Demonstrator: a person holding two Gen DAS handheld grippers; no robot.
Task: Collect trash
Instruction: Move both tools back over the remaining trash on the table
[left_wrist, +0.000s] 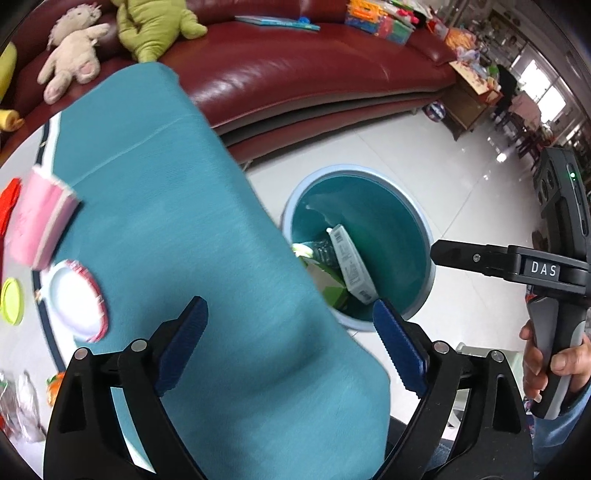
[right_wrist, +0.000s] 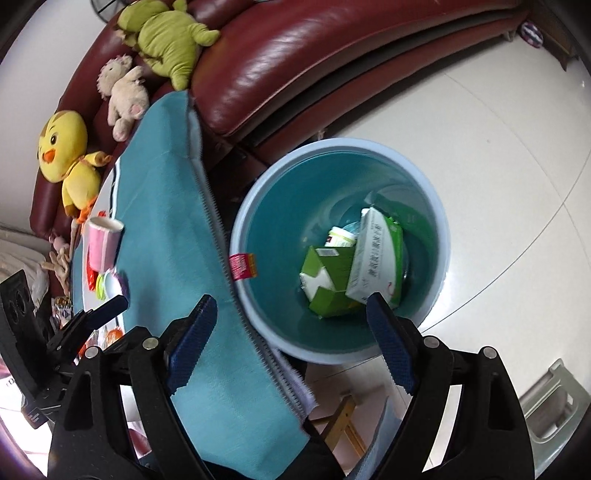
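Note:
A light-blue bin (left_wrist: 354, 172) (right_wrist: 343, 142) with a teal inside stands on the floor beside the table. In it lie a green carton (right_wrist: 328, 280), a white-and-green box (right_wrist: 373, 254) (left_wrist: 351, 266) and a small jar (right_wrist: 340, 236). A red wrapper (right_wrist: 242, 265) hangs at its rim. My right gripper (right_wrist: 291, 332) is open and empty above the bin's near edge. Over the teal tablecloth (left_wrist: 177, 206) my left gripper (left_wrist: 291, 347) is open and empty too. On the table stand a pink paper cup (left_wrist: 40, 221) (right_wrist: 103, 240), a white lid (left_wrist: 77, 299) and a yellow-green lid (left_wrist: 13, 301).
A dark red sofa (left_wrist: 295, 74) with plush toys (right_wrist: 70, 155) curves behind the table and bin. Pale floor tiles (right_wrist: 498, 166) stretch to the right. A wooden stool leg (right_wrist: 343, 417) shows under the table edge. A hand (left_wrist: 546, 362) holds the right gripper's handle.

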